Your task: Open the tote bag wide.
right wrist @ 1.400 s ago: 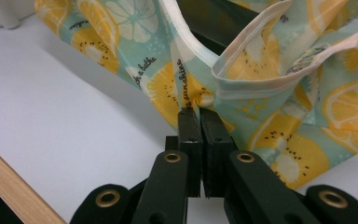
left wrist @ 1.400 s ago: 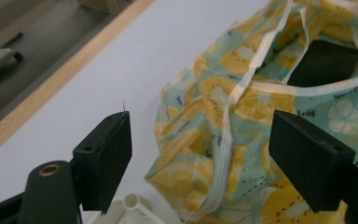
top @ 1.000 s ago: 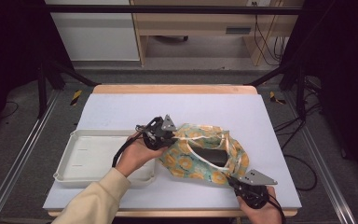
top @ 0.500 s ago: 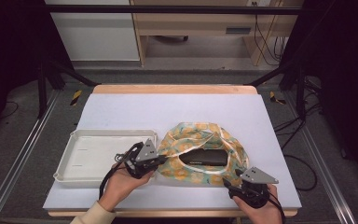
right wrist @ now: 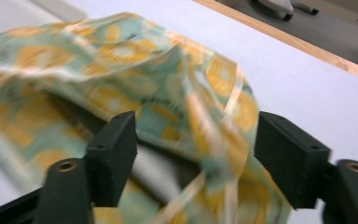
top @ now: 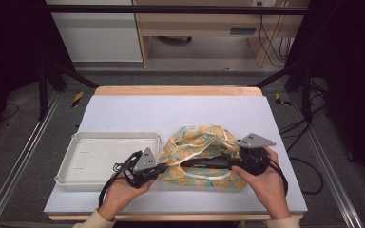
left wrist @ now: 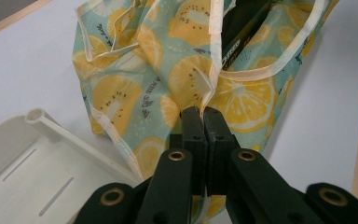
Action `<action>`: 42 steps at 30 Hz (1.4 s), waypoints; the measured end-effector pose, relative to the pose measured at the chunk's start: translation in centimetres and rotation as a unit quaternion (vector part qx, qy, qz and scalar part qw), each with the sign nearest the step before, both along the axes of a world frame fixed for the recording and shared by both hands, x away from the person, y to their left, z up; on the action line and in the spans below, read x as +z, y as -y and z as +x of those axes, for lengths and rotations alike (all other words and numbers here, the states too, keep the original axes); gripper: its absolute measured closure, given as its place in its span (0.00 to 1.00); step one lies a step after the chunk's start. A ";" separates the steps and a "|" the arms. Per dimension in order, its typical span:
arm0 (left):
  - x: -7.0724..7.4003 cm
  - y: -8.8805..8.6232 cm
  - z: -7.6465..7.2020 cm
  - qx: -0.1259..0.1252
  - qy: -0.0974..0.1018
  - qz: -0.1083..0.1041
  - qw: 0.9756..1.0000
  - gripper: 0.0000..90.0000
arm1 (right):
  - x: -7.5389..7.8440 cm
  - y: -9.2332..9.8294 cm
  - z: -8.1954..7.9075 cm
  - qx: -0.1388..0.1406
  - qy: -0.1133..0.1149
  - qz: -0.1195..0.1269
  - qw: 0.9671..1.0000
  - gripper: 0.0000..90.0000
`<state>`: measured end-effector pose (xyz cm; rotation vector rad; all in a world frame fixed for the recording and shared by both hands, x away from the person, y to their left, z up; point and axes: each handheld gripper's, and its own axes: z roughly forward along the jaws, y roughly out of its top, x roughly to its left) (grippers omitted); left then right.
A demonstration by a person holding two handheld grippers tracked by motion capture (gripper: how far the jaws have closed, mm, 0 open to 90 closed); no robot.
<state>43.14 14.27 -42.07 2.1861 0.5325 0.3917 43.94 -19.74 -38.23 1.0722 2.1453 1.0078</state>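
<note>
1. High view: your fabric bag [top: 202, 154], soft cotton printed with orange and kiwi slices on pale teal and edged with cream piping, lies crumpled on the white table cover [top: 180, 111], near the near edge and just right of centre. A long black flat object [top: 204, 164] lies inside its open mouth. Left of the bag sits a shallow, rectangular white plastic tray [top: 107, 156] with rounded corners; the bag's left end is just beside the tray's right rim. Your left gripper [top: 159, 167] meets the bag's near left end. Your right gripper [top: 233, 161] sits at the bag's right end, with your hand wrapped around its body.

2. Left gripper view: your left gripper [left wrist: 203, 114] has its black jaws pressed together, pinching the bag's [left wrist: 168, 70] cream piped hem between the pads. The cloth rises in folds beyond the tips, and the black object [left wrist: 242, 23] shows in the opening at top. The tray's [left wrist: 32, 154] moulded rim curves at lower left.

3. Right gripper view: your right gripper [right wrist: 196, 140] has its jaws standing wide apart, having just been opening. The blurred bag [right wrist: 121, 79] bunches between them, but the pads do not clamp it. Beyond lies the white cover and the table's wooden edge [right wrist: 307, 49].
</note>
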 end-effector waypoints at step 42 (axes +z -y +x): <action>2.8 -1.0 2.4 0.064 0.064 -0.048 0.995 0.99 | -7.2 -1.9 -7.8 0.081 -0.039 0.008 0.996 1.00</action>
